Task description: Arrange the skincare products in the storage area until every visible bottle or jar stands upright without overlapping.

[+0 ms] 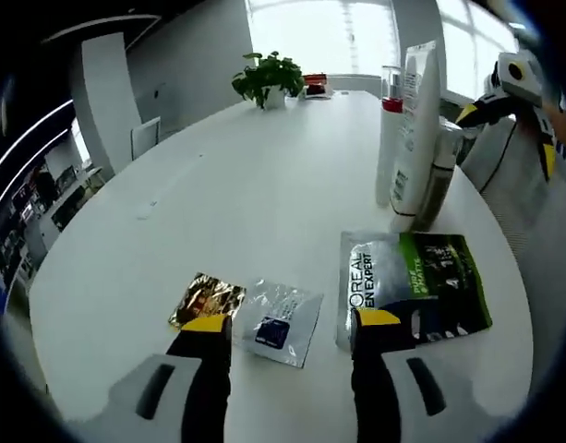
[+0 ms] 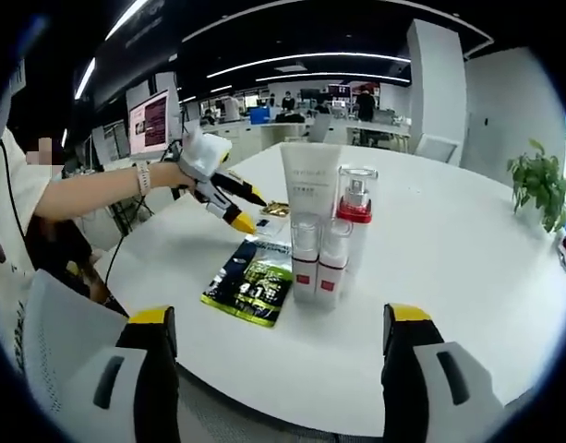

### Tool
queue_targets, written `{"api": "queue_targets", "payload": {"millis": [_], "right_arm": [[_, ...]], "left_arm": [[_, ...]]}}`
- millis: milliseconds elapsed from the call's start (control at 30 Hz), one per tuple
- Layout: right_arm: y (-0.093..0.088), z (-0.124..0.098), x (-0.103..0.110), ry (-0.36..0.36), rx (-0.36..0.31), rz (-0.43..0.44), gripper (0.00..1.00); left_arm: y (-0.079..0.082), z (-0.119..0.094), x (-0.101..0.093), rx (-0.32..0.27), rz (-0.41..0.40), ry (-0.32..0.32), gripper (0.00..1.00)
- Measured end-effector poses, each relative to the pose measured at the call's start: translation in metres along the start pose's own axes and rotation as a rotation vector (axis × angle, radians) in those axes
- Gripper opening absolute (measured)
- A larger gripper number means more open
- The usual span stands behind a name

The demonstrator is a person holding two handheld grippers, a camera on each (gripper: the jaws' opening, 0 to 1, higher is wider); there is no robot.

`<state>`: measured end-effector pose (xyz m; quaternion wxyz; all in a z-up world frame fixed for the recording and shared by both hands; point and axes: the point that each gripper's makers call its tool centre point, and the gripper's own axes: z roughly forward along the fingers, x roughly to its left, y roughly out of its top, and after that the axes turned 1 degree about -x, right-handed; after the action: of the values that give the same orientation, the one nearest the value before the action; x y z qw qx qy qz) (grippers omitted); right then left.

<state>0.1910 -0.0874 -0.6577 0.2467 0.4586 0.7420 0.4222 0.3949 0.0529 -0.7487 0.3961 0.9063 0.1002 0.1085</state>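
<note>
White table (image 1: 264, 175) fills both views; right gripper view has my upright cluster at frame centre: tall white tube (image 2: 310, 198), red-collared pump bottle (image 2: 355, 208), two small red-banded bottles (image 2: 318, 263). Green-black sachet (image 1: 414, 284) lies flat lower right in left gripper view, clear sachet (image 1: 281, 323) and gold sachet (image 1: 206, 300) lower centre. My left gripper (image 1: 287, 328) and right gripper (image 2: 281, 328) have jaws spread apart, holding nothing.

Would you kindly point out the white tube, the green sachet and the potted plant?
White tube (image 2: 308, 185), right gripper view, middle of its body.
Green sachet (image 1: 416, 281), left gripper view, centre of its face.
Potted plant (image 1: 267, 76), left gripper view, its leaves.
</note>
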Motion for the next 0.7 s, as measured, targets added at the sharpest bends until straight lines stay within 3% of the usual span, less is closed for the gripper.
{"api": "queue_targets", "payload": {"millis": [233, 467, 600, 700], "right_arm": [[0.003, 0.003, 0.000, -0.008, -0.005, 0.005, 0.91], [-0.004, 0.003, 0.000, -0.012, 0.004, 0.030, 0.91], [-0.006, 0.003, -0.004, -0.016, 0.007, 0.046, 0.90], [-0.006, 0.003, -0.006, -0.016, 0.002, 0.057, 0.90]], "left_arm": [[-0.003, 0.003, 0.000, -0.012, -0.007, -0.021, 0.46], [0.002, 0.005, 0.002, -0.016, 0.052, -0.048, 0.46], [0.002, 0.009, -0.004, 0.016, 0.096, -0.099, 0.46], [0.004, 0.010, -0.007, 0.024, 0.108, -0.101, 0.43]]}}
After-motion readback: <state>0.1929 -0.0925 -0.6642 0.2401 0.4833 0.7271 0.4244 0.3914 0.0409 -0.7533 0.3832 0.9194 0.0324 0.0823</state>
